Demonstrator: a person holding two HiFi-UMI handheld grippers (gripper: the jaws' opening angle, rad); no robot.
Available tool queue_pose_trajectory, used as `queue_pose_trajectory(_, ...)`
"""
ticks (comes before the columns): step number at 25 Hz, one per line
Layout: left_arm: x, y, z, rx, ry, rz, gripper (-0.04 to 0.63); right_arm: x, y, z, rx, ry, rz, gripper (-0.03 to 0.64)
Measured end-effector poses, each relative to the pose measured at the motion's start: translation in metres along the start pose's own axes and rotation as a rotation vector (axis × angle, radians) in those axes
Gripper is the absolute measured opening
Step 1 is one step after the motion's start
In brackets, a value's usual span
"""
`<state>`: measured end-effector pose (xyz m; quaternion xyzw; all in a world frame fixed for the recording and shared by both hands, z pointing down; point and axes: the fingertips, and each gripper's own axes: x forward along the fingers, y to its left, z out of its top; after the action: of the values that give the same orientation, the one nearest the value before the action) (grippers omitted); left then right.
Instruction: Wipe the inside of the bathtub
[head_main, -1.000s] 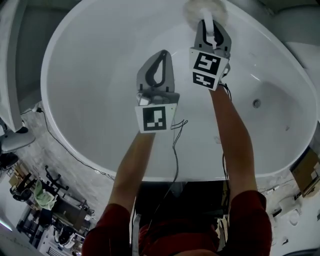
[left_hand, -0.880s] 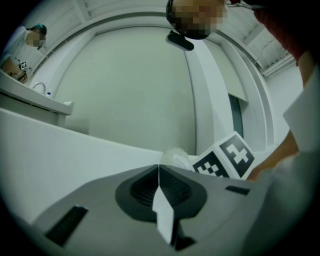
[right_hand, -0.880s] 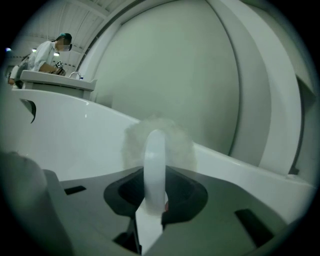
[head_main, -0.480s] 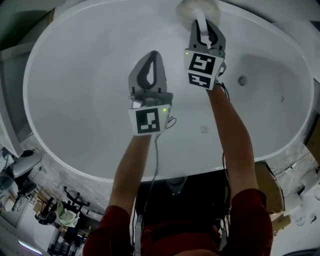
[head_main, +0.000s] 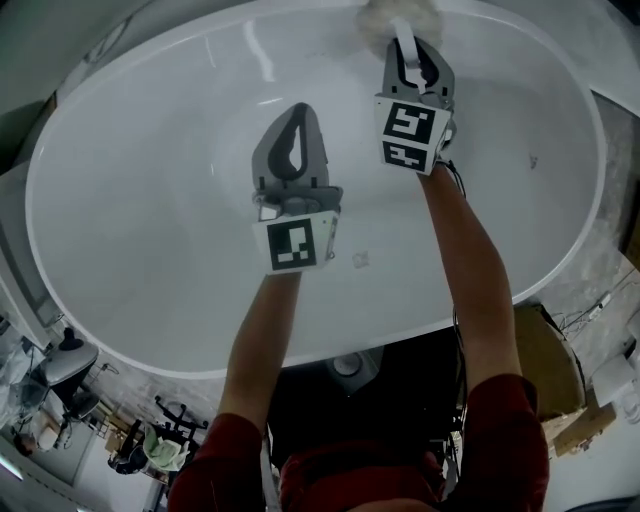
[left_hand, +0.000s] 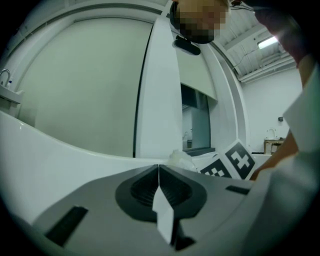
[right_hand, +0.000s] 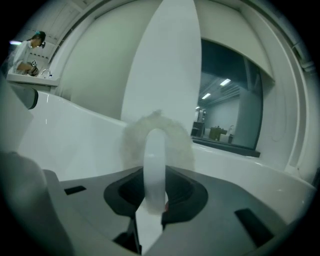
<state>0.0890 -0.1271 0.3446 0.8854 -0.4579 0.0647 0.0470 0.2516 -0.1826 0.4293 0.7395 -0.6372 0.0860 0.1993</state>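
The white oval bathtub fills the head view. My right gripper reaches to the tub's far wall. It is shut on the white handle of a scrubber. The scrubber's fluffy round head lies against the far wall near the rim, and shows as a pale disc in the right gripper view. My left gripper hovers over the tub's middle, left of the right one and a little nearer to me. Its jaws are shut with nothing between them. The fluffy head shows beyond them.
A small fitting sits on the tub's right inner wall, and a small mark on the floor near me. A cardboard box stands outside at the right, with clutter at the lower left. A person stands far left at a counter.
In the head view the tub has swung round, its right end moving up and the drain fitting shifting. Both grippers keep nearly the same places, and the scrubber stays at the far wall.
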Motion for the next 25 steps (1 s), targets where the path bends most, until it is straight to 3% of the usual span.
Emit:
queue_pose_trajectory(5,0.031,-0.061,0.001,0.008,-0.004,-0.046,0.015,-0.002,-0.074,-0.021,0.001,0.009,-0.040,0.091)
queue_pose_trajectory(13,0.056,-0.146,-0.005,0.021,-0.003,-0.111,0.015,-0.021,-0.207,-0.077,0.179,0.082,-0.196,0.091)
queue_pose_trajectory(25,0.052,-0.158,0.014,0.031,-0.025,-0.121,0.017,-0.028,-0.216,-0.081,0.204,0.120,-0.218,0.091)
